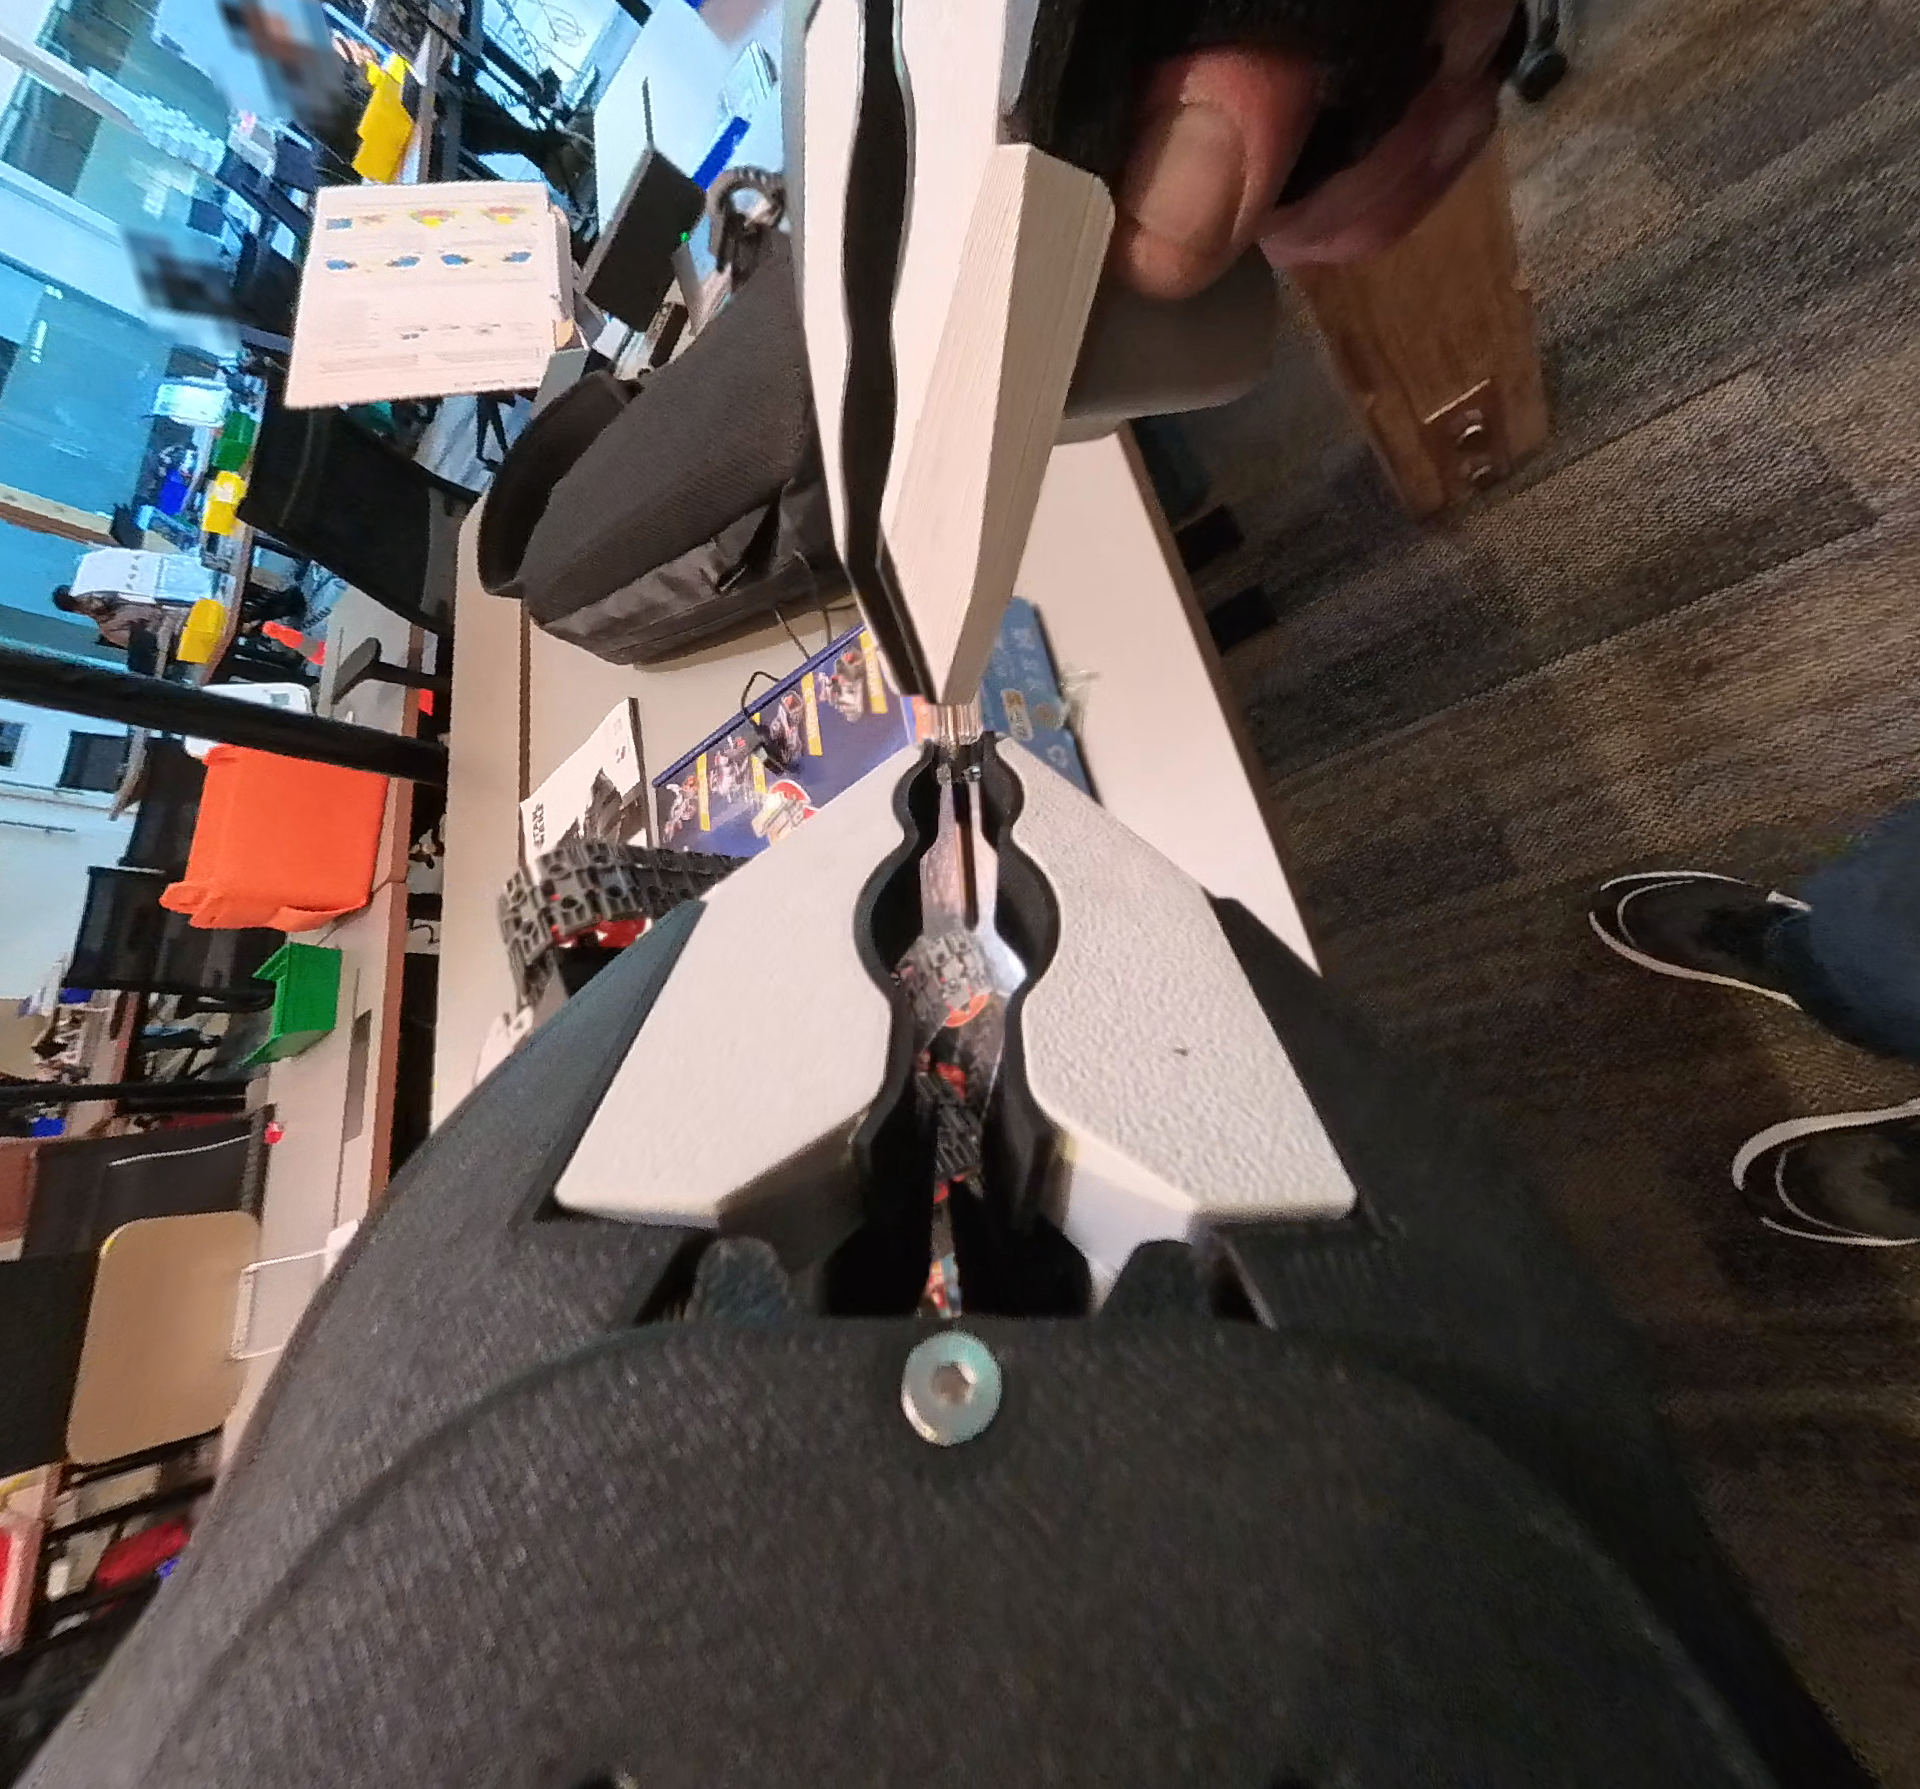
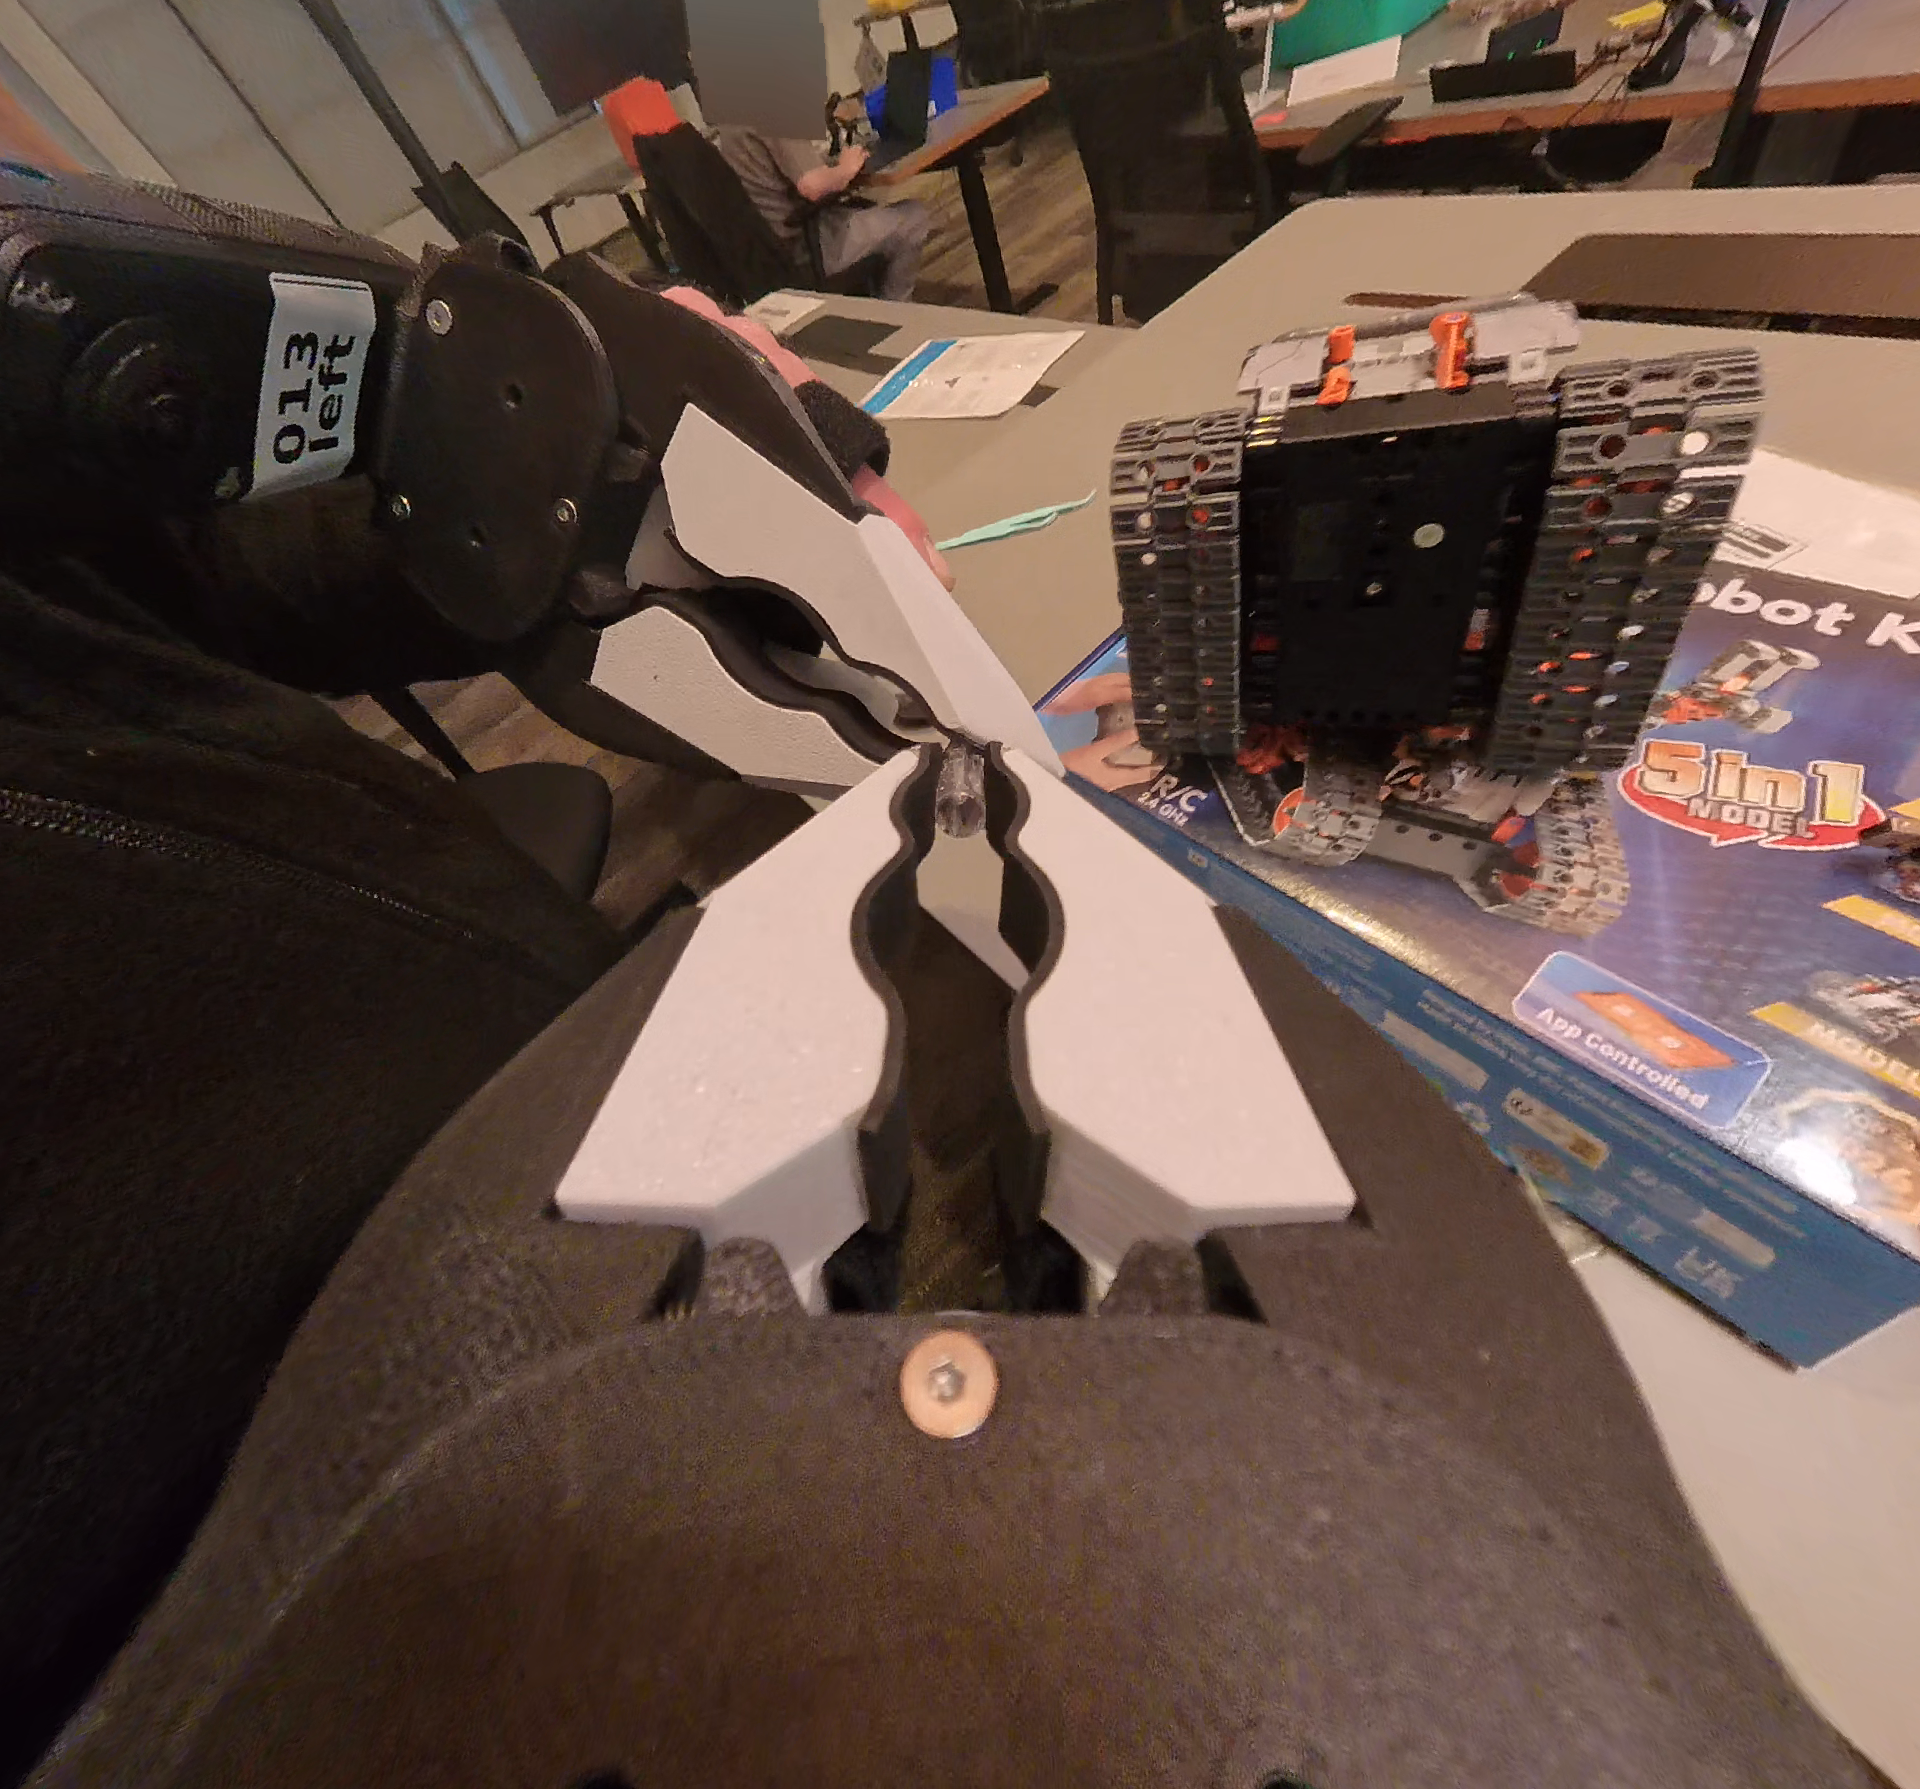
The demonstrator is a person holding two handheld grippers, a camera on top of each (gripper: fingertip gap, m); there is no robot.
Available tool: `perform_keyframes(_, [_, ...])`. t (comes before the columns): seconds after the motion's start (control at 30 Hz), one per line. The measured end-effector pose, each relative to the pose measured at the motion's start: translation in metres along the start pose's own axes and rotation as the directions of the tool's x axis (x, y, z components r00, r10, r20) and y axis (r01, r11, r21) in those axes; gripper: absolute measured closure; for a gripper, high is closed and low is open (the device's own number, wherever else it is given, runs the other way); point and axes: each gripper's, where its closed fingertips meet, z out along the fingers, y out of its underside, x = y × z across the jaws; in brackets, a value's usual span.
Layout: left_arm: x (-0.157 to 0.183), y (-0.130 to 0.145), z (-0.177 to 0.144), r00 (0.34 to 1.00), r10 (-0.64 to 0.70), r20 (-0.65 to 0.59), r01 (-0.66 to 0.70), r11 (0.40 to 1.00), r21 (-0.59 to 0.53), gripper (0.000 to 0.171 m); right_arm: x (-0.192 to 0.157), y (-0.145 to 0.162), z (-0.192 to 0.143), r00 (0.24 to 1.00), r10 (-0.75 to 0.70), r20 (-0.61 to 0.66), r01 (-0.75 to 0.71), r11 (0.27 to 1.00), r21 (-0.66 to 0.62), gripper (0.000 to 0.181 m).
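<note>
My left gripper (image 1: 956, 765) and my right gripper (image 2: 951, 771) meet tip to tip over the table edge. A small clear plastic peg (image 2: 950, 789) sits between the right gripper's tips, which are shut on it. The peg also shows in the left wrist view (image 1: 951, 723), where the left gripper's shut tips pinch its other end. The right gripper (image 1: 940, 690) comes down from above in the left wrist view. The left gripper (image 2: 982, 733) comes in from the left in the right wrist view. A dark grey tracked robot model (image 2: 1434, 576) with orange pins stands on a blue kit box (image 2: 1558, 1043), just right of the tips.
A black bag (image 1: 665, 492) and a booklet (image 1: 587, 783) lie on the grey table (image 2: 1039, 576). Green tweezers (image 2: 1023, 521) lie behind the grippers. A person's shoes (image 1: 1683, 929) are on the carpet. A seated person (image 2: 821, 181), chairs and desks stand farther back. My two grippers' fingertips are within a few centimetres of each other. Both grippers' tips are roughly 15 cm from the dark grey tracked robot model (image 2: 1434, 576).
</note>
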Motion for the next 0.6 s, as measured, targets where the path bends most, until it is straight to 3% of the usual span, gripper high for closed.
perform_keyframes(0.07, [-0.009, 0.002, 0.004, 1.0, -0.021, -0.007, 0.021, 1.0, -0.012, 0.165, 0.01, -0.007, -0.001, 1.0, 0.014, 0.005, -0.014, 0.999, 0.041, 0.174])
perform_keyframes(0.17, [-0.032, 0.006, 0.003, 0.999, -0.046, 0.024, 0.047, 0.999, -0.028, 0.142, 0.028, -0.015, -0.006, 0.998, 0.061, 0.017, -0.063, 0.988, 0.14, 0.175])
perform_keyframes(0.37, [-0.093, 0.04, -0.018, 0.995, -0.082, 0.052, 0.086, 0.992, -0.088, 0.141, 0.069, -0.01, 0.006, 0.969, 0.236, 0.069, -0.245, 0.916, 0.318, 0.175])
perform_keyframes(0.47, [-0.114, 0.063, -0.024, 0.995, -0.097, -0.02, 0.094, 0.99, -0.103, 0.132, 0.082, -0.009, 0.016, 0.951, 0.301, 0.068, -0.303, 0.869, 0.39, 0.175])
perform_keyframes(0.6, [-0.129, 0.092, -0.023, 0.984, -0.089, -0.157, 0.07, 0.99, -0.121, 0.1, 0.099, -0.004, 0.031, 0.93, 0.364, 0.055, -0.348, 0.82, 0.455, 0.175])
